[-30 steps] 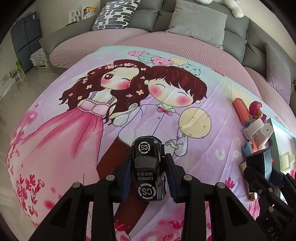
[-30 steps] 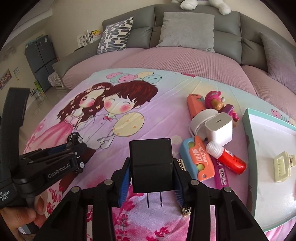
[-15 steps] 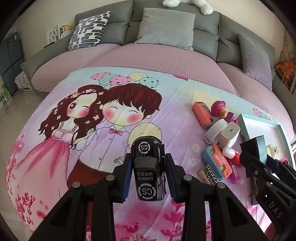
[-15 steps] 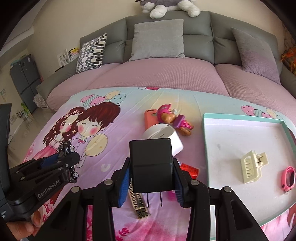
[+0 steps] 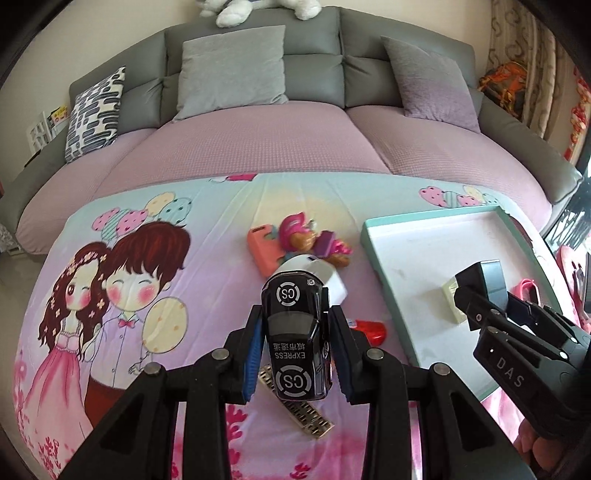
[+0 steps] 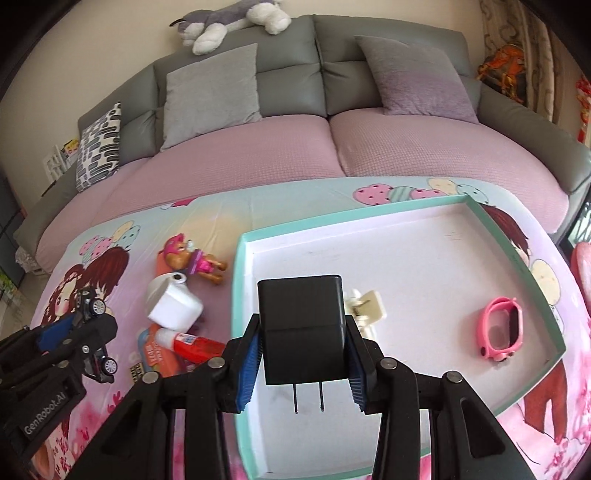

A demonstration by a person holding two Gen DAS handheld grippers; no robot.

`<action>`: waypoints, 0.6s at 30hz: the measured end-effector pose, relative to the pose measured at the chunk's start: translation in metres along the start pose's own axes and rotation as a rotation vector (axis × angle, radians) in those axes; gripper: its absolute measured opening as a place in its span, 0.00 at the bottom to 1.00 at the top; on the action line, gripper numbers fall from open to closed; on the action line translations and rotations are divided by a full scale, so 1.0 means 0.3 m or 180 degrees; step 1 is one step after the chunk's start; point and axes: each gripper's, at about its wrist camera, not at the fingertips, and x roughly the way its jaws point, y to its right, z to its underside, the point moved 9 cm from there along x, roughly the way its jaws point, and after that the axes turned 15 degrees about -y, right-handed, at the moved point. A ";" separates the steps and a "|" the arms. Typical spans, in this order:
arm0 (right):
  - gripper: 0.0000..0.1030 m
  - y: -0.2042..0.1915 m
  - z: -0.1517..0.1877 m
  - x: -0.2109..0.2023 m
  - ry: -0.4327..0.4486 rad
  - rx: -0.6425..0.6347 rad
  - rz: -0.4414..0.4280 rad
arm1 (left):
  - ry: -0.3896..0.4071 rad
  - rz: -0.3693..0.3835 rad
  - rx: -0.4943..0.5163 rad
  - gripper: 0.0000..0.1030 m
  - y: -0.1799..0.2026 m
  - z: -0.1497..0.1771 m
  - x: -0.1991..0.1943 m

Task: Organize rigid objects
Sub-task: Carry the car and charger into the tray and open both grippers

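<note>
Since a second ago you have swung both hands to the right: the cartoon couple on the bedsheet (image 5: 207, 229) has slid to the left of both views, and the teal-rimmed tray (image 6: 236, 295) now fills the middle of the right wrist view; the grips themselves are unchanged.

The surface is a bed spread with that pink and teal cartoon sheet; behind it runs a mauve quilted mattress cover and a grey padded headboard (image 5: 314, 74) with grey and lilac cushions and one black-and-white patterned cushion (image 5: 94, 114); a plush toy (image 6: 229, 22) lies along the top; curtains hang at the far right.

On the sheet left of the tray lie a pink toy pup (image 6: 195, 258), a white charger (image 6: 173, 306), a red tube (image 6: 195, 345), an orange case (image 5: 262, 251) and a gold patterned strip (image 5: 299, 410); inside the tray rest a cream hair clip (image 6: 365, 306) and a pink watch band (image 6: 502, 328).

Your left tongs (image 5: 295, 347) stand narrowly parted, pads clamped on the sides of a black toy car (image 5: 295, 332), held above the sheet; your right tongs (image 6: 303, 350) are closed on a black plug adapter (image 6: 303, 328), prongs towards the camera, held over the tray's near left part.
</note>
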 end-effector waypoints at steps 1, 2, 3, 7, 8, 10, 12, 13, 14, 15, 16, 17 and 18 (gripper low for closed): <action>0.42 0.039 -0.003 -0.006 0.0014 0.0066 0.0072 | 0.0015 0.0014 0.0056 0.35 0.032 -0.014 -0.005; 0.42 0.072 -0.005 -0.012 0.0032 0.0115 0.0126 | 0.0026 0.0030 0.0104 0.35 0.063 -0.028 -0.009; 0.42 0.107 -0.006 -0.019 0.0044 0.0161 0.0179 | 0.0030 0.0049 0.0148 0.35 0.092 -0.039 -0.010; 0.42 0.247 0.003 -0.021 0.0001 0.0406 0.0384 | 0.0012 0.0129 0.0316 0.35 0.216 -0.071 0.003; 0.42 0.275 0.007 -0.017 -0.0023 0.0467 0.0404 | -0.0001 0.0158 0.0344 0.35 0.245 -0.074 0.011; 0.42 0.322 0.014 -0.014 -0.0054 0.0576 0.0418 | -0.0040 0.0206 0.0398 0.35 0.301 -0.072 0.030; 0.42 0.351 0.018 -0.014 -0.0063 0.0642 0.0435 | -0.0092 0.0263 0.0462 0.35 0.351 -0.061 0.056; 0.42 0.358 0.021 -0.012 -0.0073 0.0653 0.0456 | -0.0113 0.0334 0.0504 0.35 0.378 -0.051 0.067; 0.42 0.367 0.024 -0.007 -0.0092 0.0654 0.0483 | -0.0142 0.0413 0.0535 0.35 0.403 -0.039 0.076; 0.42 0.374 0.027 0.000 -0.0119 0.0656 0.0503 | -0.0178 0.0459 0.0556 0.35 0.425 -0.028 0.089; 0.42 0.379 0.029 0.011 -0.0151 0.0660 0.0505 | -0.0211 0.0454 0.0588 0.35 0.441 -0.018 0.103; 0.42 0.379 0.037 0.018 -0.0178 0.0661 0.0496 | -0.0235 0.0423 0.0633 0.35 0.454 -0.009 0.115; 0.42 0.378 0.038 0.024 -0.0197 0.0662 0.0474 | -0.0254 0.0390 0.0666 0.35 0.465 -0.003 0.124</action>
